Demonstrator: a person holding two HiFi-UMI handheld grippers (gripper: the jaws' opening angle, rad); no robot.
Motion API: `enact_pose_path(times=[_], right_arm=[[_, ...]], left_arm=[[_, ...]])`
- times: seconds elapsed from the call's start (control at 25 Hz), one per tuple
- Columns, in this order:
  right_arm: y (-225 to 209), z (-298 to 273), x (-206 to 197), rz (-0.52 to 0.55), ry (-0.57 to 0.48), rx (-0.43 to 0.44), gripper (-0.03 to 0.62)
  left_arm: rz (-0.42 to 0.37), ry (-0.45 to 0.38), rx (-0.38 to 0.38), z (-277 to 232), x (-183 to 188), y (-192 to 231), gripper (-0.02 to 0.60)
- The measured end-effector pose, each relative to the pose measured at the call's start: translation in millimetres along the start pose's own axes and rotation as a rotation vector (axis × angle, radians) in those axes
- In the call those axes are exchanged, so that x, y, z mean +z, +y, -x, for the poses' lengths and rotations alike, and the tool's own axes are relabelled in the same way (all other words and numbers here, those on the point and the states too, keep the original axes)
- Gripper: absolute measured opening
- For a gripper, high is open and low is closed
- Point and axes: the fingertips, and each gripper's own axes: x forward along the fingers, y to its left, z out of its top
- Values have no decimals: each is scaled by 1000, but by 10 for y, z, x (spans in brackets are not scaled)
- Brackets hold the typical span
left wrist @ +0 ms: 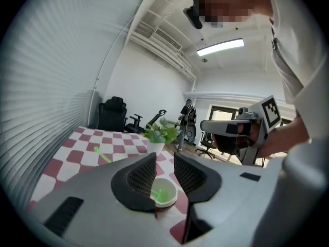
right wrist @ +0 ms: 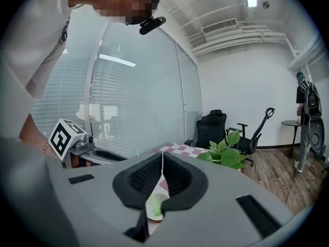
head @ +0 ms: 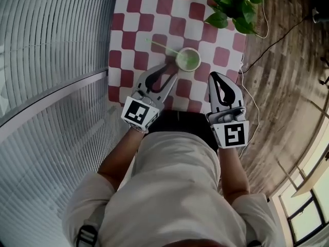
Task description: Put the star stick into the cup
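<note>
Star stick (head: 163, 48) looks already in the cup (head: 188, 59). One end is down inside the pale green cup, and the shaft leans out over the rim toward the blinds side. The free end hangs over the red-and-white checkered tablecloth (head: 139, 14). I can't tell which end carries the star, since both show as bright green blobs. My read is that the placing is done. What's left, if anything, is backing my claws off without knocking the leaning stick or tipping the cup.

Left claw (head: 172, 70) has its jaws apart with nothing between the pads. In the head view its tips sit just beside the cup on the near-left side, with no contact that I can make out. In the left gripper view the cup (left wrist: 165, 192) shows through the gap of the left claw (left wrist: 164, 161), below and beyond the pads. The stick (left wrist: 101, 154) shows off to the left, clear of both jaws.

Right claw (head: 214, 76) has its jaws together, tips meeting and nothing clamped. It is near the table's front edge, to the right of the cup and apart from it. In the right gripper view a sliver of the cup (right wrist: 154, 206) with a green glint shows under the closed tips of the right claw (right wrist: 162, 156).

Potted plant (head: 234, 4) is at the far corner, well apart from the cup and not involved.
</note>
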Motion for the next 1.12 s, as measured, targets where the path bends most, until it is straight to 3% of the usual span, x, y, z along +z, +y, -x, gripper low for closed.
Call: enact_pose_path(times=[0.24, 0.52, 1.12], right_arm=[[54, 134, 389, 27, -25, 2, 32], [151, 310, 857, 45, -65, 1, 32], [301, 637, 1643, 94, -129, 24, 32]], left_arm=[[-54, -71, -42, 115, 534, -190, 81], [-78, -168, -88, 262, 1188, -487, 58], [-160, -257, -141, 493, 2051, -1001, 45]])
